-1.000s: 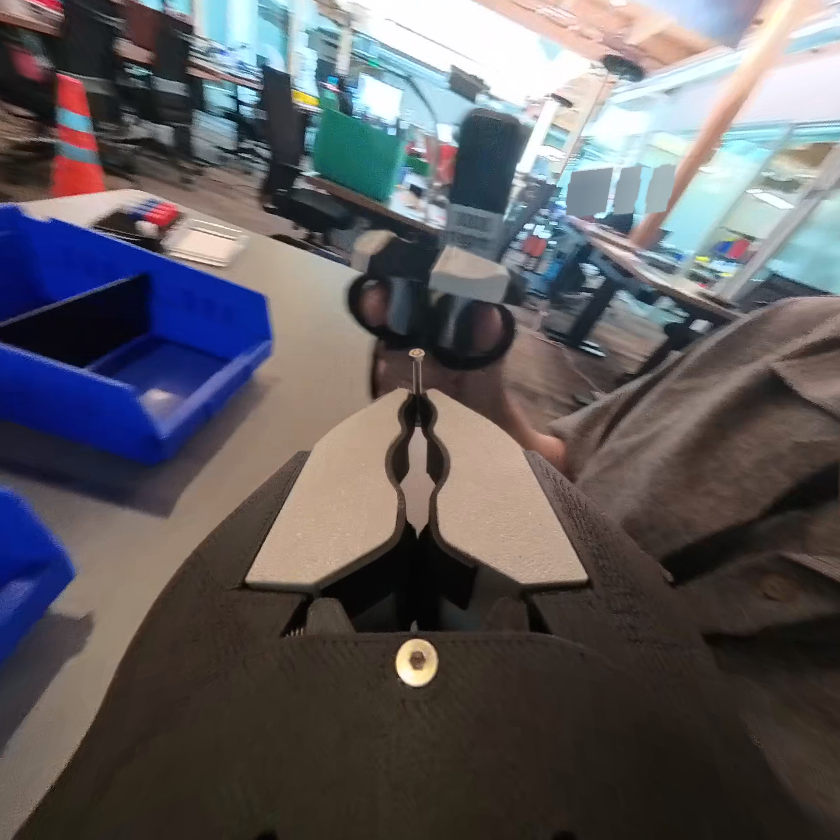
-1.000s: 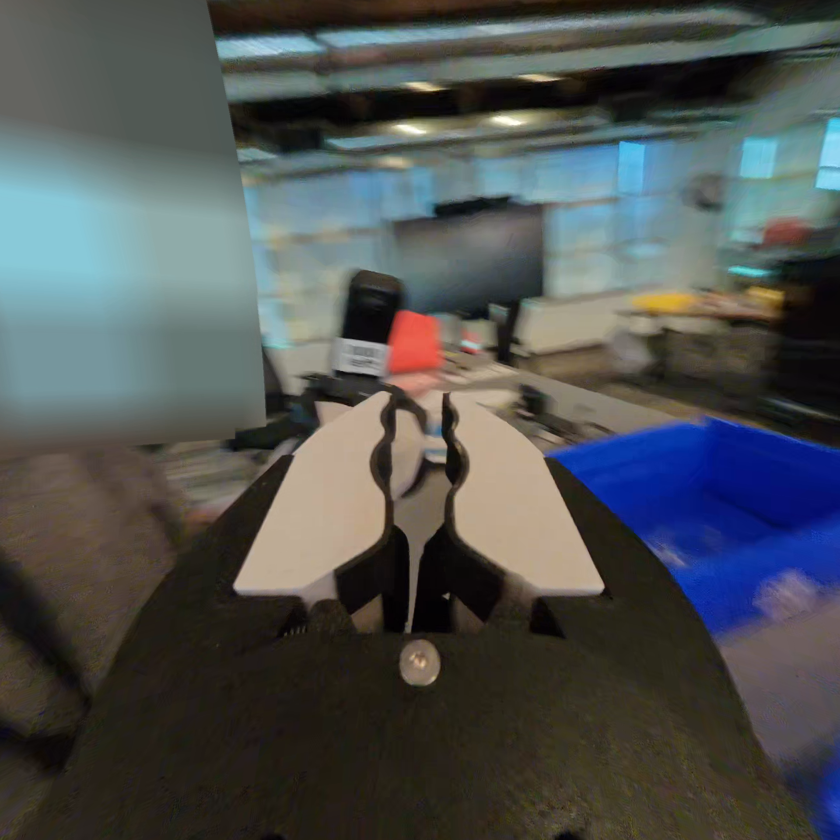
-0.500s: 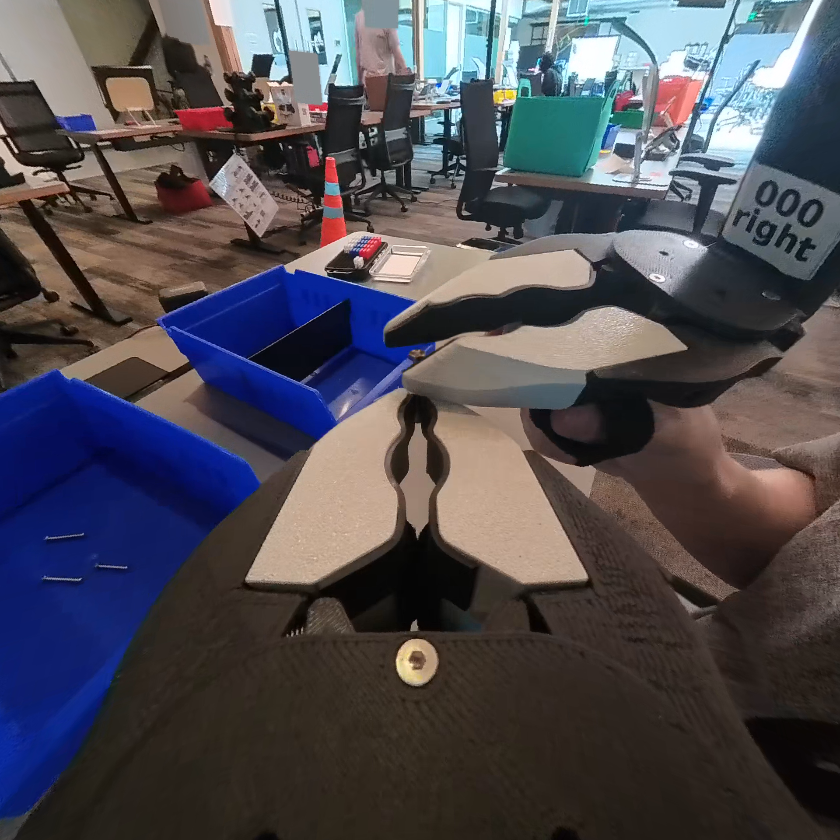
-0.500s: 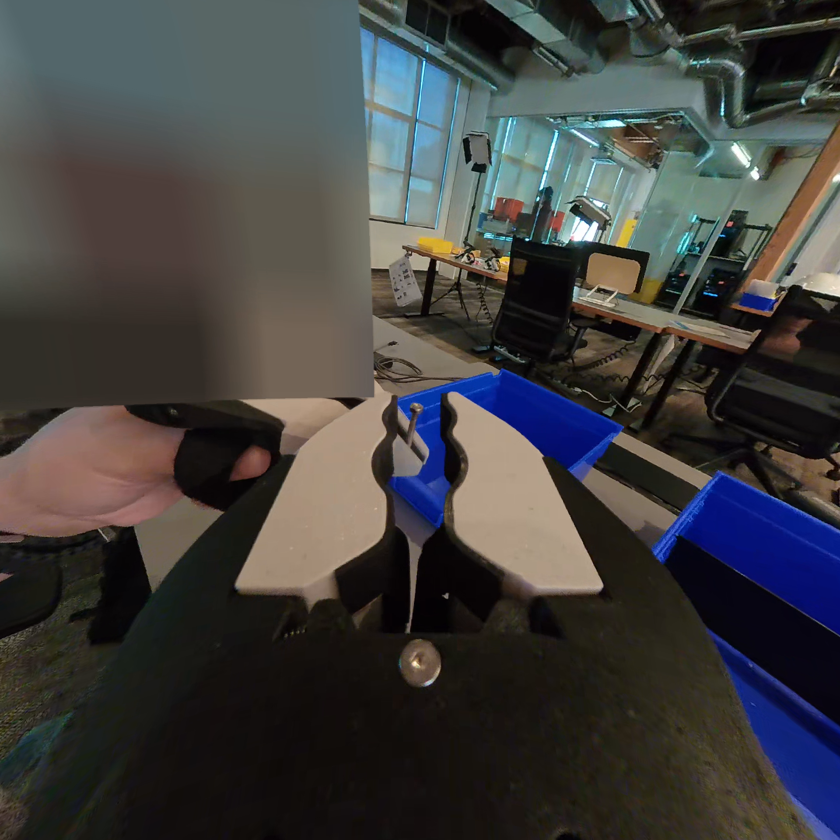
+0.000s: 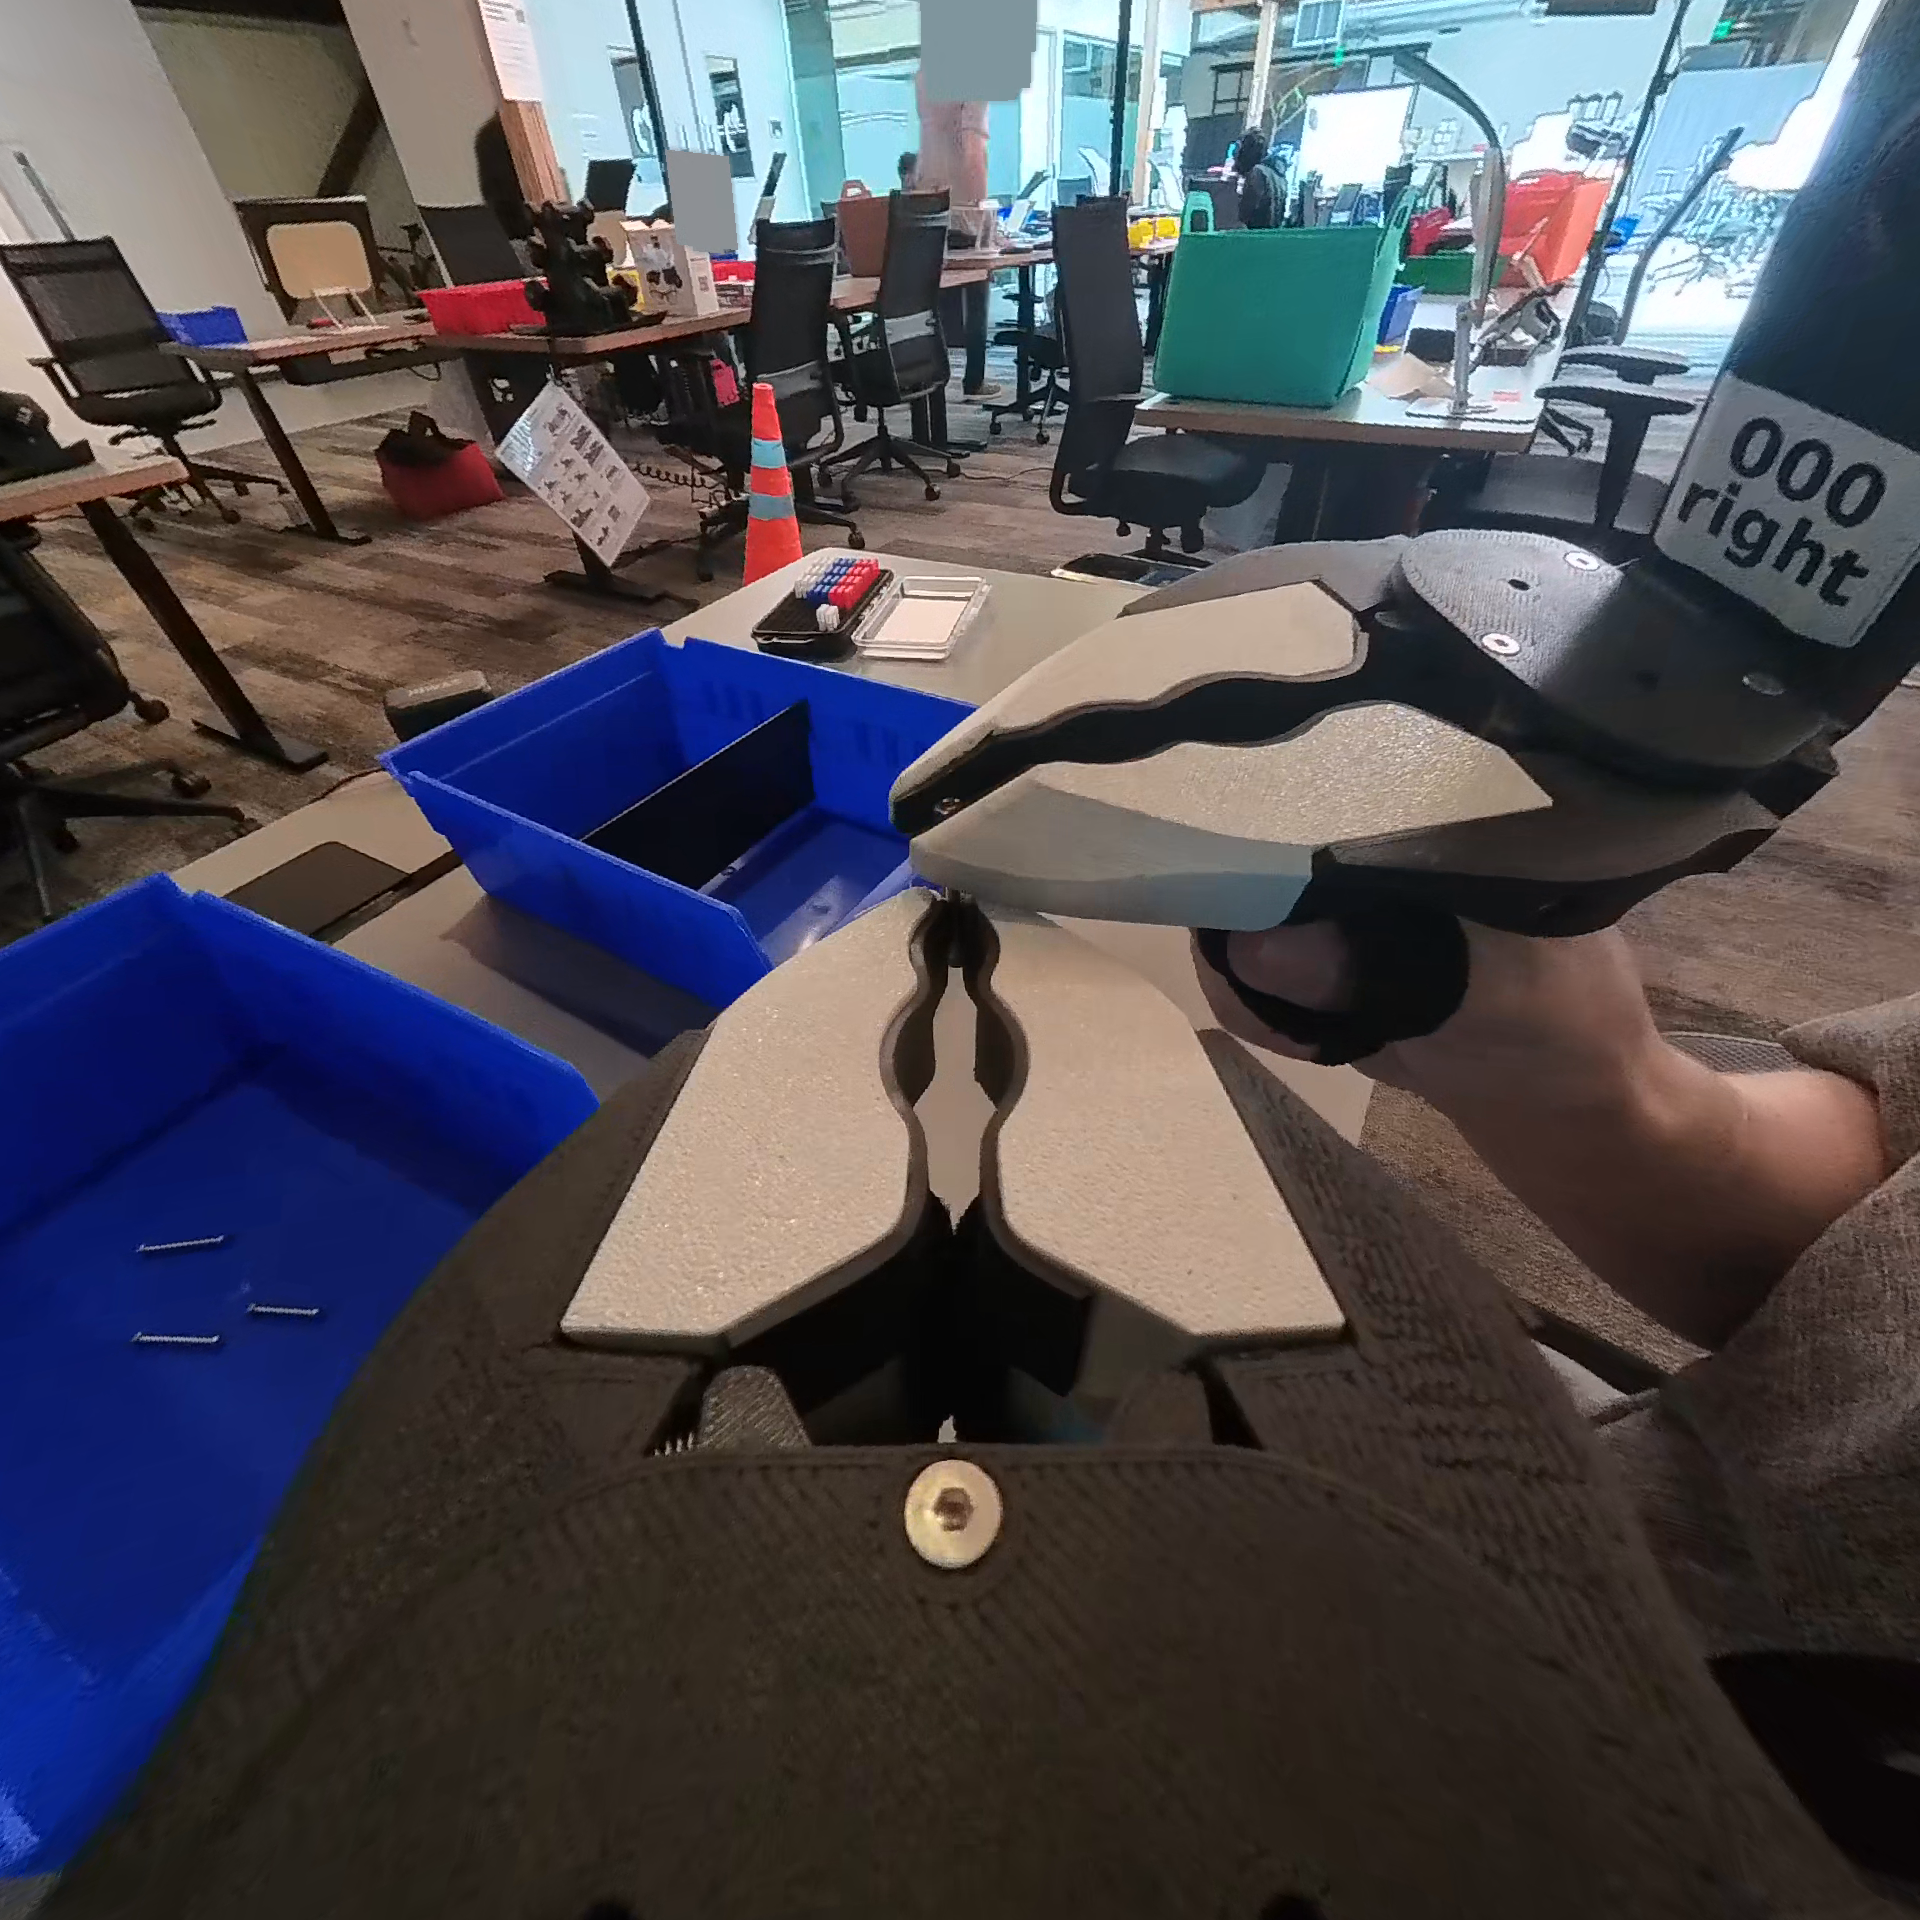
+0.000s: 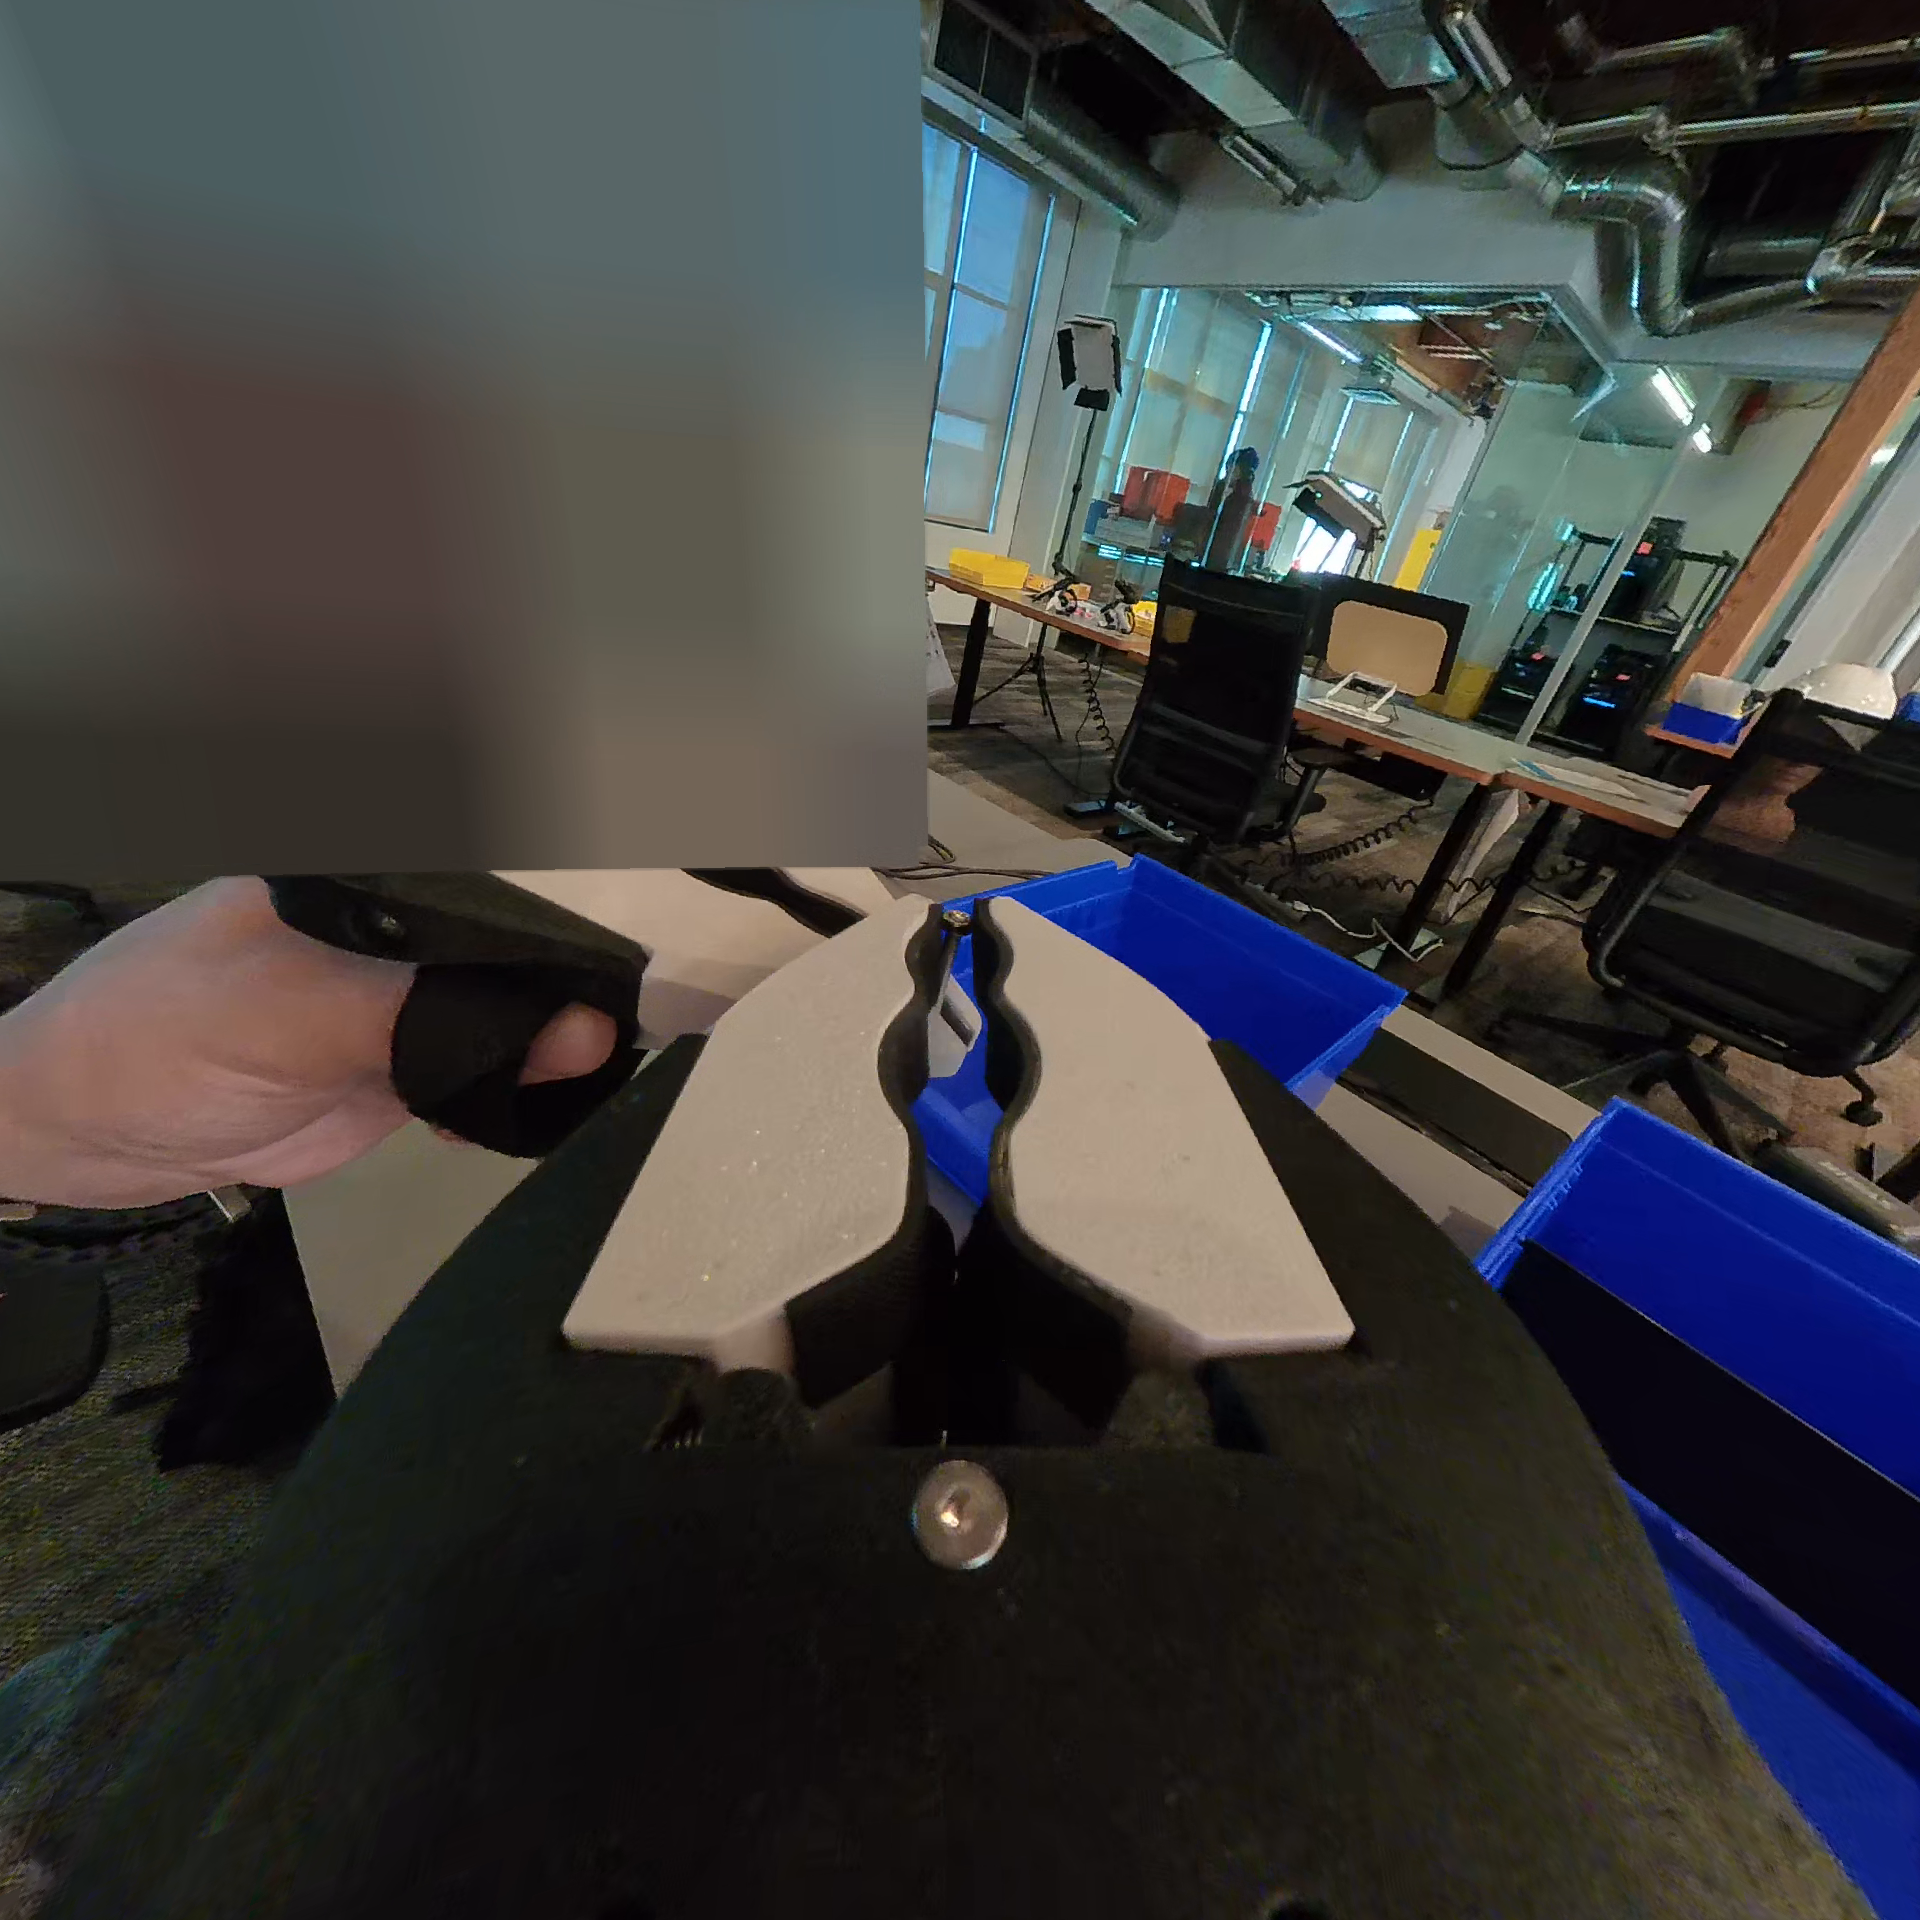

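a screw (image 6: pixel 948 954) is held upright over the table (image 5: pixel 1039 634), pinched at its lower end by the closed tips of the left gripper (image 5: pixel 953 920). its head is flanked by the tips of the right gripper (image 5: pixel 916 821), which are drawn nearly together; whether they press on it cannot be told. three screws (image 5: pixel 179 1244) are seen in the near bin (image 5: pixel 94 1049). no screws are made out in the divided bin (image 5: pixel 582 831), just beyond.
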Demonstrator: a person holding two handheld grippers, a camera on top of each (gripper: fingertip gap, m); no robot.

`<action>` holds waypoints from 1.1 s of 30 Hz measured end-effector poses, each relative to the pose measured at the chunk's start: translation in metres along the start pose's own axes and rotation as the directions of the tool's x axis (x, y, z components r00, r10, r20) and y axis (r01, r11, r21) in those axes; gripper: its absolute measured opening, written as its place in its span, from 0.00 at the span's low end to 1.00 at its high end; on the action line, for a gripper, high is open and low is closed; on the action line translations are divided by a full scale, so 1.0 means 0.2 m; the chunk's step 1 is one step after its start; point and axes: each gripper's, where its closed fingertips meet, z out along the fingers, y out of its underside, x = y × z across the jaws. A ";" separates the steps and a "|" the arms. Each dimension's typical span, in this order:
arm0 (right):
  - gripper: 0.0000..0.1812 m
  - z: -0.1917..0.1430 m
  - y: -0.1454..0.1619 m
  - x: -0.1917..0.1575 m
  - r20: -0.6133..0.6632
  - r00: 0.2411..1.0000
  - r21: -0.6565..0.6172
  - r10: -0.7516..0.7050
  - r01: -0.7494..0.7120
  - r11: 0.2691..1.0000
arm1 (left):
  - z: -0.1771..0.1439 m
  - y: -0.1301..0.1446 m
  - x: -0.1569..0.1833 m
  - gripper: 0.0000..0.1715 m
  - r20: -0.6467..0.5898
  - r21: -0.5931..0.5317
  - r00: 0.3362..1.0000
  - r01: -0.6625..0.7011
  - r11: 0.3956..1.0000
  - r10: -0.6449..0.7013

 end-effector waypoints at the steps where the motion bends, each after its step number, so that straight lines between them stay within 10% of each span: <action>1: 0.03 0.00 0.00 0.00 0.007 1.000 0.001 -0.005 0.005 1.000 | 0.00 0.00 0.00 0.01 -0.004 0.001 1.000 -0.004 1.000 0.004; 5: 0.02 -0.04 -0.03 -0.06 0.224 0.974 0.037 0.029 -0.038 0.999 | -0.03 -0.03 0.10 0.02 -0.212 0.025 0.976 0.052 0.998 -0.046; 10: 0.02 -0.14 -0.11 -0.17 0.719 0.679 0.026 0.148 -0.239 0.971 | -0.12 -0.07 0.24 0.01 -0.588 0.000 0.790 0.212 0.977 -0.172; 16: 0.02 -0.30 -0.17 -0.27 0.995 0.068 -0.033 0.066 -0.402 0.915 | -0.18 -0.09 0.40 0.01 -0.794 -0.077 0.572 0.239 0.968 -0.205; 22: 0.02 -0.44 -0.18 -0.27 0.871 -0.486 -0.203 -0.074 -0.492 0.846 | -0.18 -0.10 0.50 0.01 -0.860 -0.113 0.453 0.279 0.954 -0.235; 33: 0.03 -0.40 -0.20 -0.26 0.883 -0.460 -0.205 -0.090 -0.552 0.808 | -0.19 -0.11 0.47 0.01 -0.852 -0.116 0.455 0.320 0.940 -0.260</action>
